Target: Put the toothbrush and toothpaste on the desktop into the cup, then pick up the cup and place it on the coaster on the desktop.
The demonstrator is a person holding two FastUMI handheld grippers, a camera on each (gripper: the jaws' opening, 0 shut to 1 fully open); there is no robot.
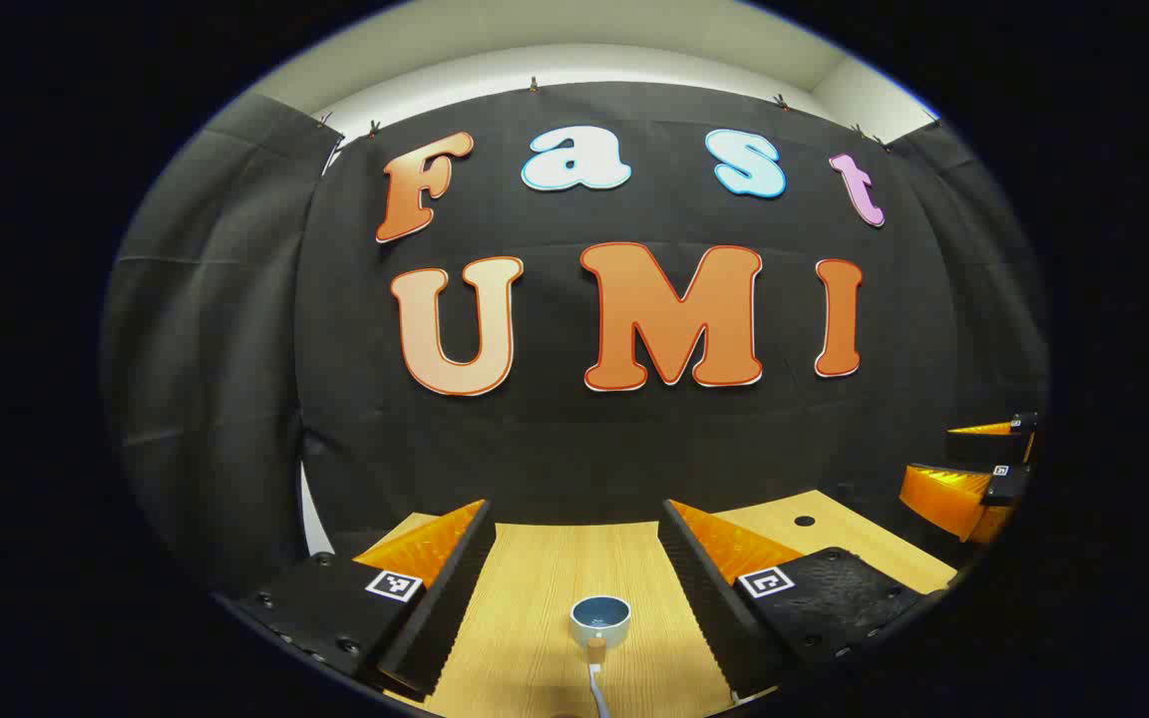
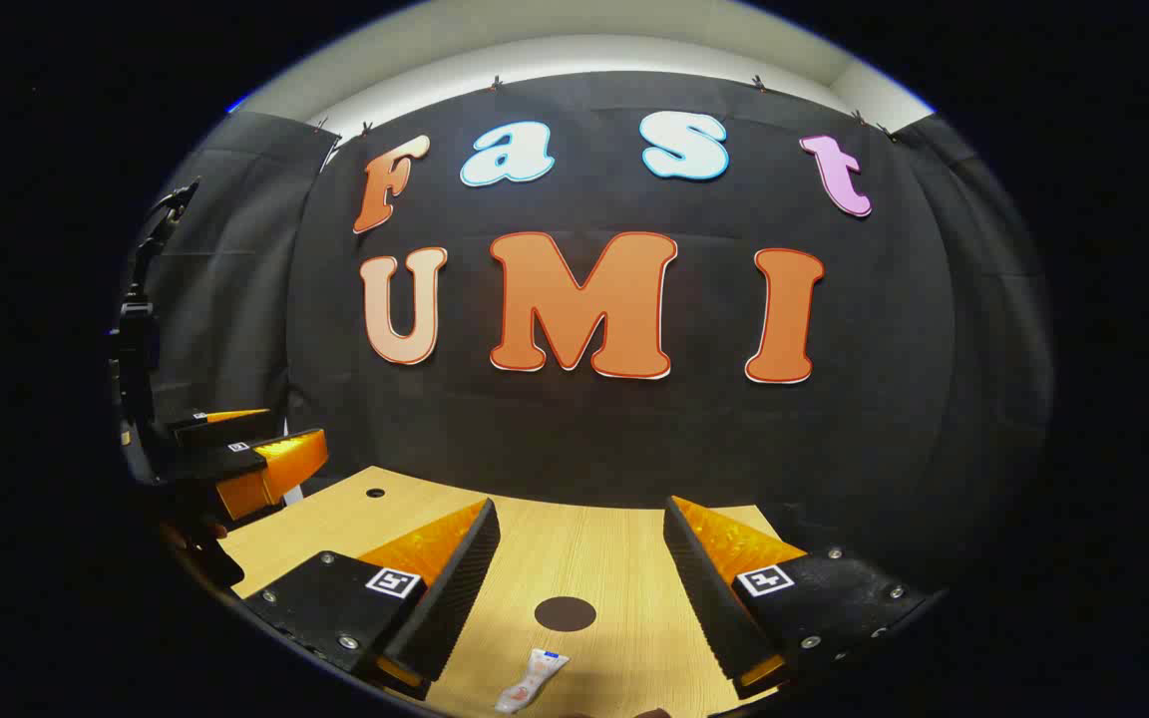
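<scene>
Tongs of the left gripper (image 1: 574, 568) stand spread wide above the wooden desktop (image 1: 545, 558), holding nothing. Between its two black, ridged fingers (image 1: 435, 608), near their base, sits the cup (image 1: 600, 620), seen from above as a pale round rim with a dark blue inside. Just in front of the cup lies the toothbrush (image 1: 597, 673), its white handle running toward the camera. Off to the right of these tongs, well apart, the right gripper (image 1: 973, 469) shows with orange-sided fingers, also parted.

In the right gripper view, that gripper (image 2: 579, 558) is likewise spread and empty. Between its fingers lies the coaster (image 2: 565, 613), a dark round disc flat on the desktop. Nearer the camera lies the toothpaste (image 2: 532, 681), a small white tube with a blue end; its printing is too small to read. Each finger carries a square black-and-white marker (image 2: 393, 580).
</scene>
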